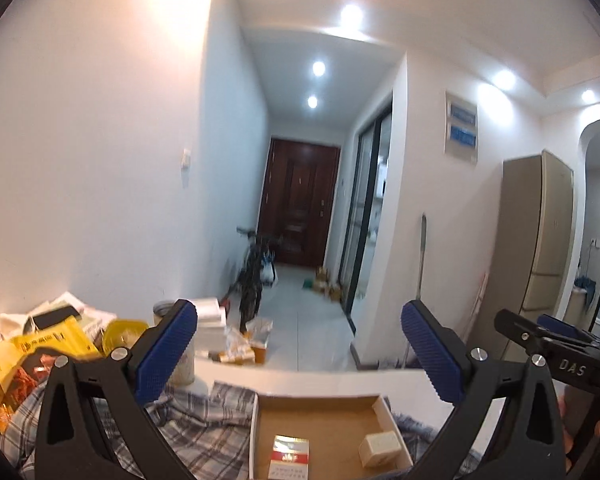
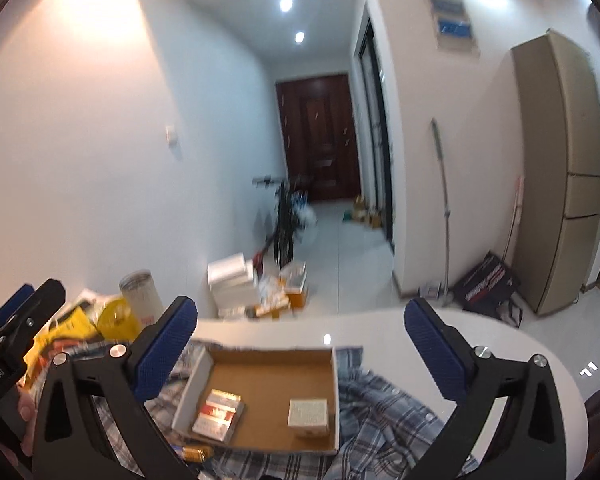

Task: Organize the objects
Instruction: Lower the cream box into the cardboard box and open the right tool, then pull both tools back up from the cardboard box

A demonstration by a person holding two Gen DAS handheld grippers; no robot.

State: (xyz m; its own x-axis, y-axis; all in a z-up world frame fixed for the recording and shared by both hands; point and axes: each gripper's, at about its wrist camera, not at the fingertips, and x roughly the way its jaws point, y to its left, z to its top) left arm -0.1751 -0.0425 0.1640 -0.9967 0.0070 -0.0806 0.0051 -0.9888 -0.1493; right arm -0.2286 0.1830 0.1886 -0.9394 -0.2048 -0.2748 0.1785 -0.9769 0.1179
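Note:
A shallow cardboard box (image 2: 268,364) lies on a plaid cloth (image 2: 384,408) on the white table (image 2: 480,332). In it are a red and white cigarette pack (image 2: 218,414) and a small cream box (image 2: 308,414). The left wrist view shows the same box (image 1: 320,412), pack (image 1: 289,458) and cream box (image 1: 380,448). My left gripper (image 1: 300,352) is open and empty above the box. My right gripper (image 2: 300,348) is open and empty above it too. The right gripper also shows in the left wrist view (image 1: 556,334), and the left gripper in the right wrist view (image 2: 20,312).
A heap of yellow packets (image 1: 40,348), a yellow lid (image 2: 116,318) and a pale can (image 2: 142,296) sit at the table's left. A small gold item (image 2: 196,452) lies by the box. Beyond the table are floor boxes (image 2: 232,280), a bicycle (image 2: 284,216) and a cabinet (image 2: 572,168).

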